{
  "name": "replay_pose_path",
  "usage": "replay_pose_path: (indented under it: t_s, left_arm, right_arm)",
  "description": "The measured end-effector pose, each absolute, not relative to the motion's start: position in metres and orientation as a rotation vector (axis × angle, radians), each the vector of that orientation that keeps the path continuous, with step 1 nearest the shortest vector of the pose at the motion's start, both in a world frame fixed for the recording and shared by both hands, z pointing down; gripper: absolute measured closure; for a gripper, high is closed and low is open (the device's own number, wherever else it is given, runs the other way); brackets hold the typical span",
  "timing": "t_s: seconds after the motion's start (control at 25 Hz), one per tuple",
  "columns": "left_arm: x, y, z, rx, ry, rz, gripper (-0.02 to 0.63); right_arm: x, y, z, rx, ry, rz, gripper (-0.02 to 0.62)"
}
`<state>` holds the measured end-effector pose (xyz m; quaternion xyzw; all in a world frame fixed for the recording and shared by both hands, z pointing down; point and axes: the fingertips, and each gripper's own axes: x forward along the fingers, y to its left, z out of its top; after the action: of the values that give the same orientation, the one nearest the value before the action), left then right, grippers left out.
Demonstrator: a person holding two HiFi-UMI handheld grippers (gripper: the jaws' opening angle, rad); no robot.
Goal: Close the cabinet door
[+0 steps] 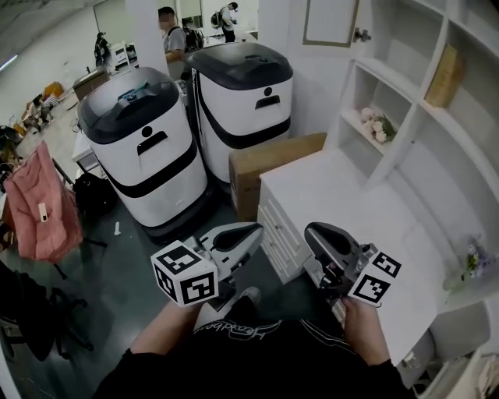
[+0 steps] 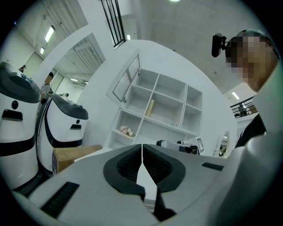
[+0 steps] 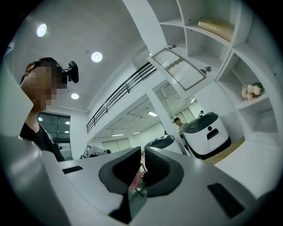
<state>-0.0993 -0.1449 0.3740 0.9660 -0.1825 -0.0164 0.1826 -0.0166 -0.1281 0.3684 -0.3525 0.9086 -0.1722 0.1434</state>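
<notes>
The cabinet door [image 1: 331, 22] is a white framed panel with a small knob [image 1: 361, 35], swung open from the top left of the white shelf unit [image 1: 437, 101]. It also shows in the left gripper view as the cabinet door [image 2: 126, 79] and in the right gripper view as the cabinet door [image 3: 179, 73]. My left gripper [image 1: 257, 228] is low and well short of the door, over the floor beside the desk. Its jaws are shut and hold nothing [image 2: 142, 148]. My right gripper [image 1: 312, 231] is beside it at the desk's near corner, also shut and holding nothing [image 3: 142, 152].
A white desk with drawers [image 1: 343, 195] stands under the shelves. A cardboard box [image 1: 273, 167] sits to its left. Two large white and black machines [image 1: 148, 148] fill the floor behind. Flowers [image 1: 376, 125] lie in a low shelf cubby. People stand farther back.
</notes>
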Motion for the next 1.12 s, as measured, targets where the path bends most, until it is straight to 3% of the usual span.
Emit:
replay_pose_path:
  t_s: [0.48,1.0,1.12]
  left_arm:
    - [-0.037,-0.355,0.35,2.788,-0.247,-0.019,0.581]
    - [0.002,-0.437,0.307,2.898,-0.098,-0.138,0.574]
    - [0.004,-0.462,0.296,2.918,-0.143,-0.169,0.521]
  right_arm:
    - [0.032,-0.329,0.347,-1.234,2.51,-0.452,0.54]
    - [0.086,-0.366,0.341,-1.464,2.4,-0.385,0.54]
    - [0.092,-0.368,0.343,-1.481,2.375,-0.381,0.54]
